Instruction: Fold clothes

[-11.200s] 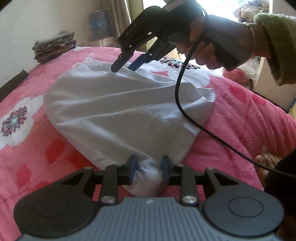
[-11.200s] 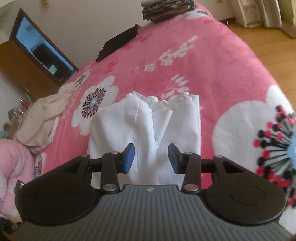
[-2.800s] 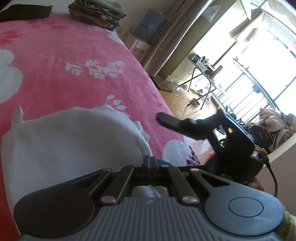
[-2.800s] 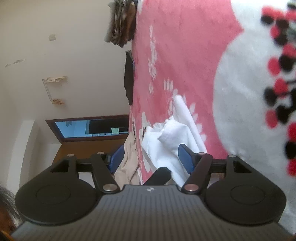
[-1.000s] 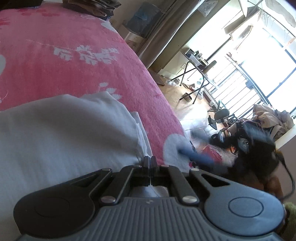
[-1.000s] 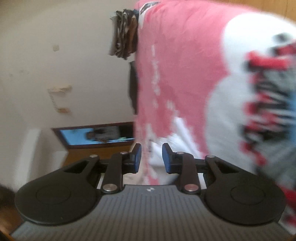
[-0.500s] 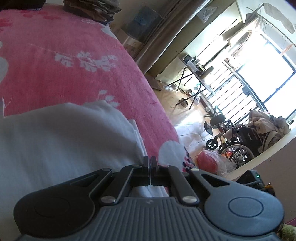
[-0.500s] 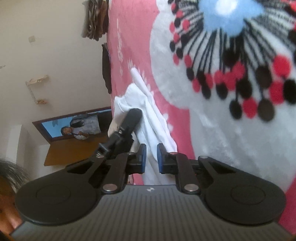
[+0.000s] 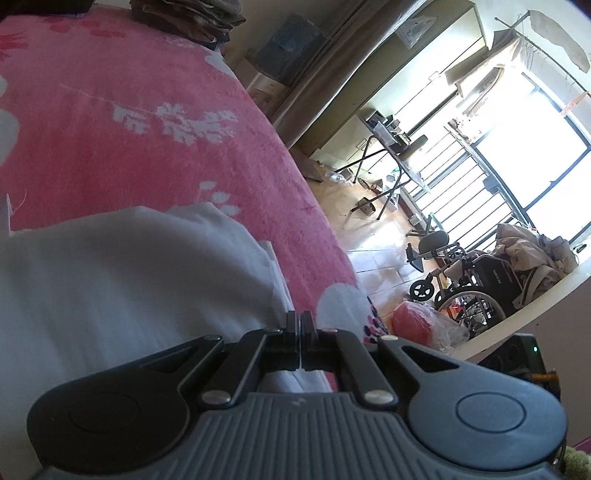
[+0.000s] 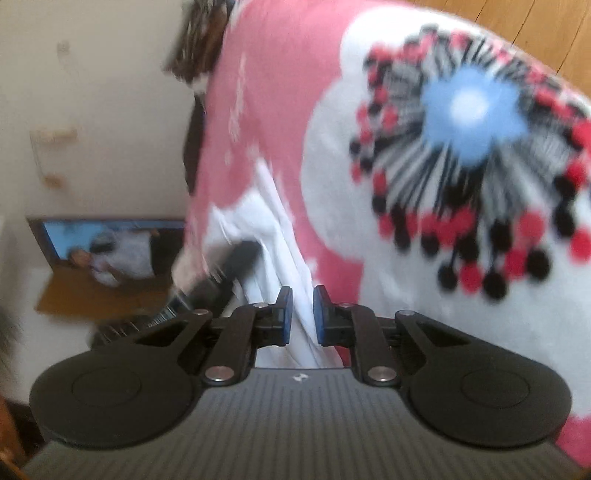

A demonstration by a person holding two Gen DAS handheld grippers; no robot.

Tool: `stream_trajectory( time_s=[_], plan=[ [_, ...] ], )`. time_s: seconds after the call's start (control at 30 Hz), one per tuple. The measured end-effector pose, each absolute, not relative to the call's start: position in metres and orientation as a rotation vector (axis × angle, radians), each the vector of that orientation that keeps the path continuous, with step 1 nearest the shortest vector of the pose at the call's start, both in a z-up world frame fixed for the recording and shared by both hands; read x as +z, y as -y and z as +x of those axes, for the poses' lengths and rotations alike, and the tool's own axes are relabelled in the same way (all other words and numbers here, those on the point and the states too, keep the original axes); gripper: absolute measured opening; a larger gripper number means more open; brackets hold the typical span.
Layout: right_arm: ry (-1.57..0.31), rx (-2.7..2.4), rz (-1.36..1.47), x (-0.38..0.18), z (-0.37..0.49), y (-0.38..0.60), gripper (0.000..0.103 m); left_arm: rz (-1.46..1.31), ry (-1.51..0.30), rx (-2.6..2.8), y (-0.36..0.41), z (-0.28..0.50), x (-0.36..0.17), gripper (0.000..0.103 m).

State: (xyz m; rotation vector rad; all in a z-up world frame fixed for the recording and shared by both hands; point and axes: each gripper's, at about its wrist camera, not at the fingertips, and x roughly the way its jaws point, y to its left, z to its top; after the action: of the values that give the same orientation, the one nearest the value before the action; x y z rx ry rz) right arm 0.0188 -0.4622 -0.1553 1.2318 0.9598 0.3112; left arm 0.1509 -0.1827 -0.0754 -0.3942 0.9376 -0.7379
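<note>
Pinching the white cloth [image 9: 122, 280] with closed jaws, the left gripper [image 9: 301, 325] stays low while the right gripper [image 10: 302, 301] holds narrow jaws around a fold.

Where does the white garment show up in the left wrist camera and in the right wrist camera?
Left wrist view: the white garment fills the lower left, reaching the shut left tool.
Right wrist view: it is a narrow strip at centre left, running down between the fingers of the right tool.
Shared landmark: the pile of folded clothes at the bed's far end, top left in both.
</note>
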Motion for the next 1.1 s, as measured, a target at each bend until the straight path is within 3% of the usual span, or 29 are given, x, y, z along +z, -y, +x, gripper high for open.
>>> stream_trajectory(
  time_s=[0.7,0.9,1.1],
  plan=[
    [-0.996,0.457,0.713,-0.109,0.073,0.412,0.014,-0.343,-0.997,-0.747,0.206,0.157,-0.1,0.002],
    [-0.86,0.414,0.808,-0.094,0.07,0.449,0.014,-0.35,-0.998,-0.739,0.204,0.157,-0.1,0.002],
    [-0.824,0.313,0.959,-0.116,0.082,0.467,0.014,-0.37,-1.008,-0.73,0.2,0.157,-0.096,0.006]
  ],
)
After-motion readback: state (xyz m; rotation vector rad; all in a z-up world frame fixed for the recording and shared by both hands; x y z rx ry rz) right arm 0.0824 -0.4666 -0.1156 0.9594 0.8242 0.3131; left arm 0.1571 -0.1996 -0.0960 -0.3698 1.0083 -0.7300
